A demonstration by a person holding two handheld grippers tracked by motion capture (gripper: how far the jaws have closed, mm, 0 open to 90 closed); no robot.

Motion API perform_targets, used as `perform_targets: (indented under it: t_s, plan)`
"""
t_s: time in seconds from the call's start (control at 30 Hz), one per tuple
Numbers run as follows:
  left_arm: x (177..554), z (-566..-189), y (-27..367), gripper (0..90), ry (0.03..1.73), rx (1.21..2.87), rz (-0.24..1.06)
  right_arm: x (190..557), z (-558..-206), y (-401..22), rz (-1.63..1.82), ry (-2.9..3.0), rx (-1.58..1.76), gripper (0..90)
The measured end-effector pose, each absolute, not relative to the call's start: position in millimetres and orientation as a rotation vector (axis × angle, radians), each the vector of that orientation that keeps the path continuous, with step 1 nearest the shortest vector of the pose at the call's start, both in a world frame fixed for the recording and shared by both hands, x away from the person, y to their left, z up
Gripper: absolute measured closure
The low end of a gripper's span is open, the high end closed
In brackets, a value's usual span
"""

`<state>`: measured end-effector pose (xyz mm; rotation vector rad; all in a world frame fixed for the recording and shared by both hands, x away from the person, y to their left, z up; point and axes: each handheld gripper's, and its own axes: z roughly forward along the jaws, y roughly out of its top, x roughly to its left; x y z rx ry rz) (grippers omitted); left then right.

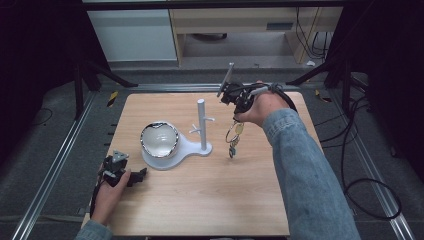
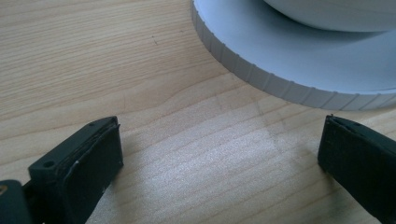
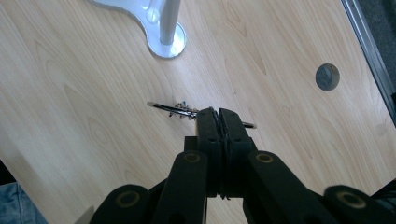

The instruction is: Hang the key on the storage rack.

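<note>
The right gripper [image 3: 218, 114] is holding one key ring [image 1: 234, 134] in closed fingers, hanging above the desk [image 1: 210, 200] beside one white stand [image 1: 202, 125]. One shiny bowl [image 1: 159, 139] is sitting on the stand's base. The left gripper [image 2: 219, 154] is resting nearby, fingers open and empty.

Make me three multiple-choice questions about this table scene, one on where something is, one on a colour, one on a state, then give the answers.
1. Where is the key ring?
A. hanging from the right gripper
B. on the stand's peg
C. in the bowl

2. What colour is the stand?
A. black
B. white
C. red

3. How do the left gripper's jaws stand?
A. shut on the stand
B. shut on nothing
C. open

Answers: 1 A, its jaws are shut on the ring above the table. 2 B, post and base are white. 3 C, bare wood shows between them.
</note>
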<state>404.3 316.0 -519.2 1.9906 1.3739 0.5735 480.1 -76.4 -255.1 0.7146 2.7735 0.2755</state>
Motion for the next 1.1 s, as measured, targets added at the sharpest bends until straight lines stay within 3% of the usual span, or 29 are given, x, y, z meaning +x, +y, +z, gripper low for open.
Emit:
perform_targets:
  t_s: [1.1]
  plan:
    - [404,-519,316,0.0,1.373,1.99,0.573,484,-222,-39,0.333,2.755,0.626,88.8]
